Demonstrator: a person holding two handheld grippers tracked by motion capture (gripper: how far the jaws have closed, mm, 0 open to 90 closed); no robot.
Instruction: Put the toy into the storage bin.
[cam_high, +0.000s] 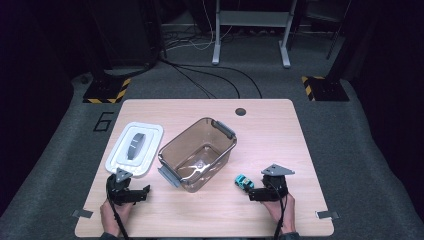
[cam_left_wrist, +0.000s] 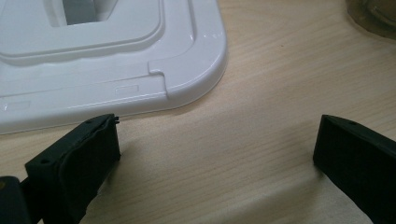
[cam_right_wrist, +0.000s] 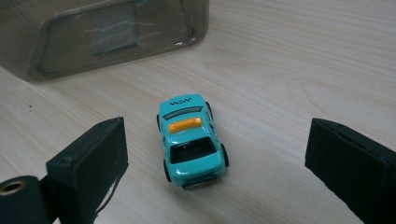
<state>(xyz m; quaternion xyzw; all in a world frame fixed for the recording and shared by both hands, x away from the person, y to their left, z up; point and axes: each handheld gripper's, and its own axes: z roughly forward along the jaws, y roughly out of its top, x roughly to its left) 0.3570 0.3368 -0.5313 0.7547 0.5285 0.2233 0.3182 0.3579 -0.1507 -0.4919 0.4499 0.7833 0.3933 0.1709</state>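
On the bench, the toy car (cam_right_wrist: 192, 141) sits between the wide-apart jaws of the right gripper (cam_right_wrist: 215, 158), not yet grasped, beside the empty tub (cam_high: 197, 152). Left gripper (cam_left_wrist: 217, 154), jaws apart, idles by the lid (cam_left_wrist: 112, 60). Grasping, loading and probably lidding all remain.

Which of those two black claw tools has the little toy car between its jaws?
The right gripper: the teal toy car sits between its open jaws. The left gripper has bare table between its jaws.
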